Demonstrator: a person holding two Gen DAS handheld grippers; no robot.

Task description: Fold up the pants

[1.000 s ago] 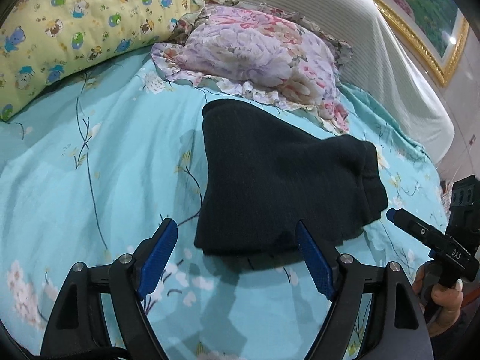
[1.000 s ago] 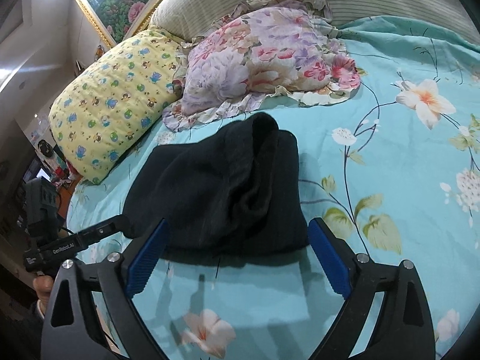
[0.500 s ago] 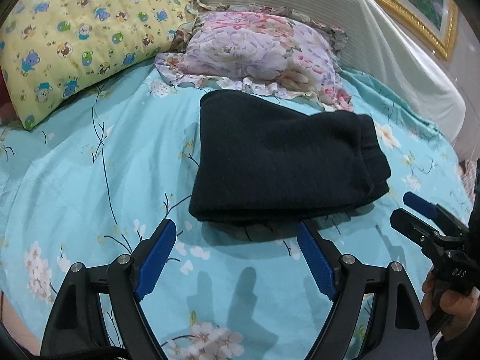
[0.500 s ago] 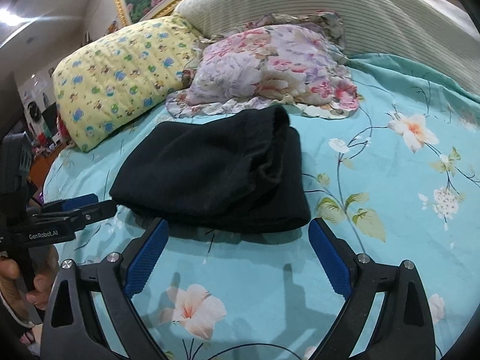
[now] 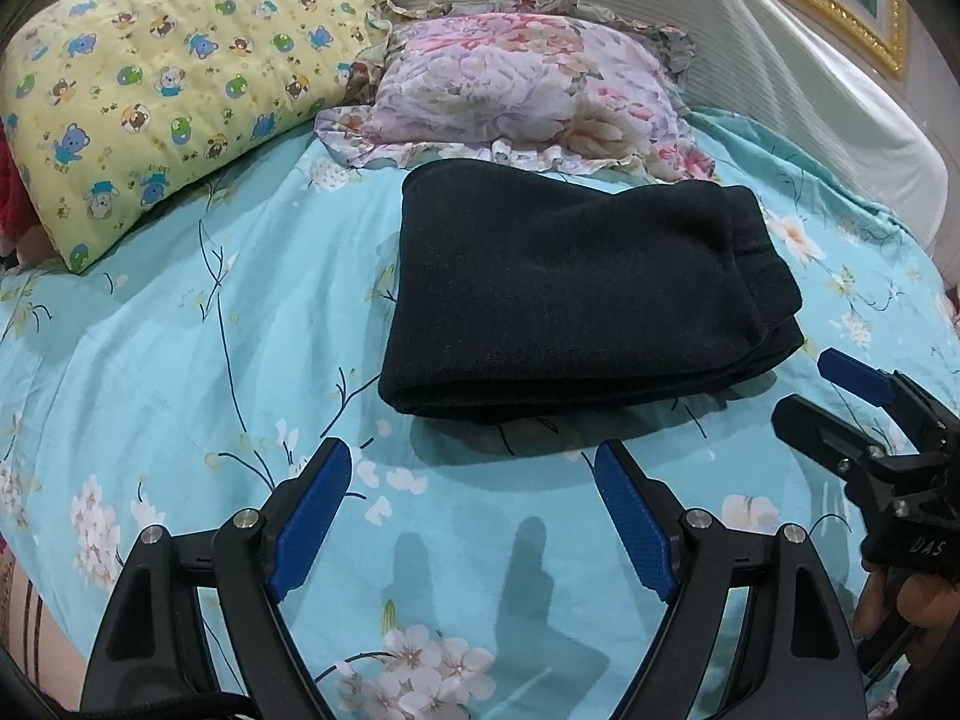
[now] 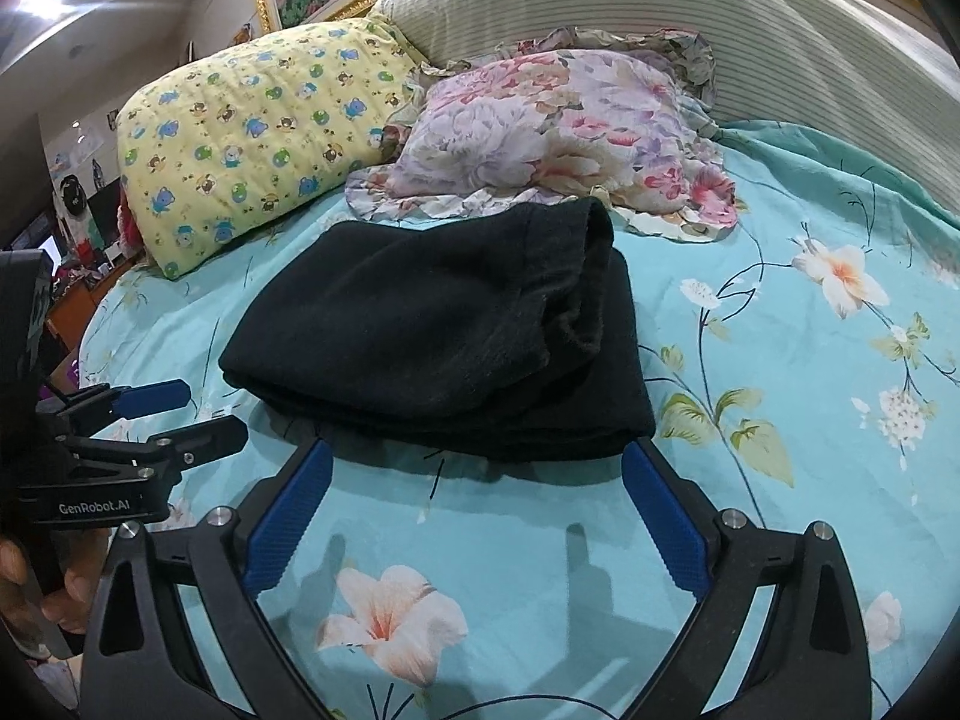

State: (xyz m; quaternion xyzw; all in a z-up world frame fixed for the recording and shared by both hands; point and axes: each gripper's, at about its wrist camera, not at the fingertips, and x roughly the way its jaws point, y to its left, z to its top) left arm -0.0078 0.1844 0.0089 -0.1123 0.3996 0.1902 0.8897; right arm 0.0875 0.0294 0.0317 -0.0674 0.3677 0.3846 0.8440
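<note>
I see one folded black pants [image 5: 576, 300], two pillows [image 5: 180, 96] — both my grippers [image 5: 474, 462] [image 6: 474, 456] released, pulled farther back.

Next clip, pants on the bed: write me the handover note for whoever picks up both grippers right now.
Left gripper: open, empty, short of the pants' near edge.
Right gripper: open, empty, likewise just short of them.
Black pants: folded into a compact stack on the floral bedsheet, in front of the floral pillow.
Done: folding looks complete.
Left: perhaps tidy the uneven end layers.

Matt black knit pants [image 5: 576, 294] on smooth printed cotton bedsheet [image 5: 180, 360]
</note>
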